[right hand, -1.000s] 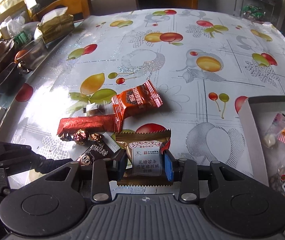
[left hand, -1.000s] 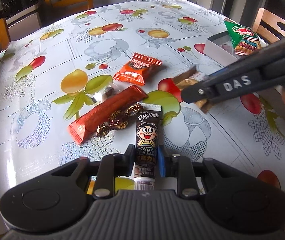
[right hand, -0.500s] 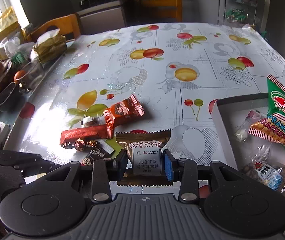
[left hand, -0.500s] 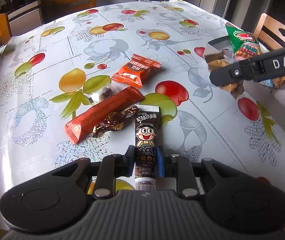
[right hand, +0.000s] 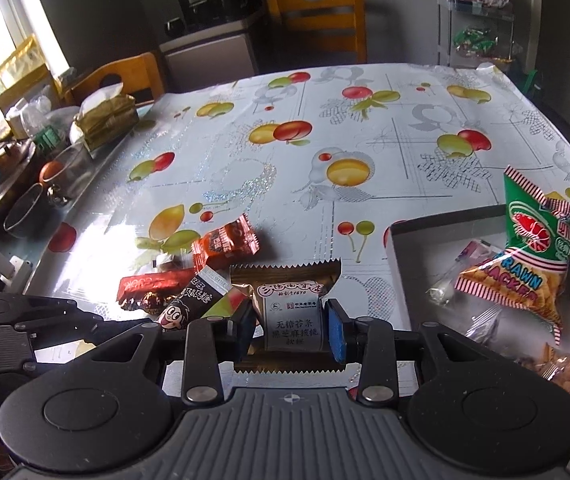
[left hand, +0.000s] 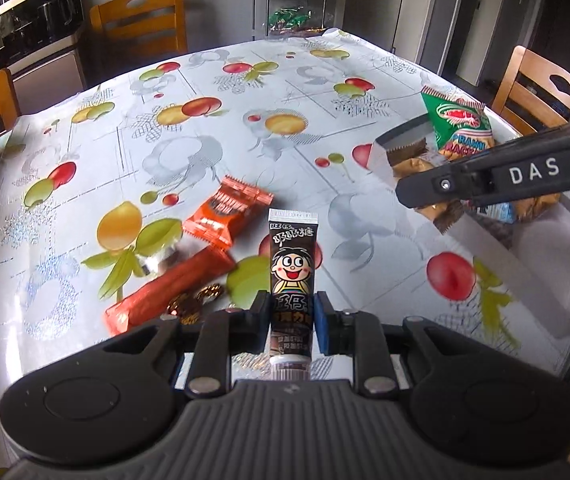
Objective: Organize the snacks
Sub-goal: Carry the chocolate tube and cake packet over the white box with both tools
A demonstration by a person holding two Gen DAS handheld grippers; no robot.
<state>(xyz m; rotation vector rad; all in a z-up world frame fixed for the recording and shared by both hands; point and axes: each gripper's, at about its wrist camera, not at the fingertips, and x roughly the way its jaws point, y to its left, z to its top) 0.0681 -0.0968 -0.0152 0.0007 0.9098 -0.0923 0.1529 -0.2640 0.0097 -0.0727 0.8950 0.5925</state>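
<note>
"DAS" stands in white capitals on the side of the right claw point(left hand: 437, 190). Just behind it, the green bag point(right hand: 533, 248) in the tray point(right hand: 399, 256) reads "PRAWN CRACKERS" — the last letters are cut off. The red bar point(right hand: 153, 282), left of the gold packet point(right hand: 291, 312), shows "COOK" upside down. The packet's white label carries Chinese print and "1870" — the black tube point(left hand: 293, 260) bears Chinese characters too.

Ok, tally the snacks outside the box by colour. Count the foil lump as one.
Black: 1, tube
Gold: 1, pack
Orange: 1, packet
Red: 1, bar
Brown foil: 1, lump
Clear: 1, sweet
Total: 6
</note>
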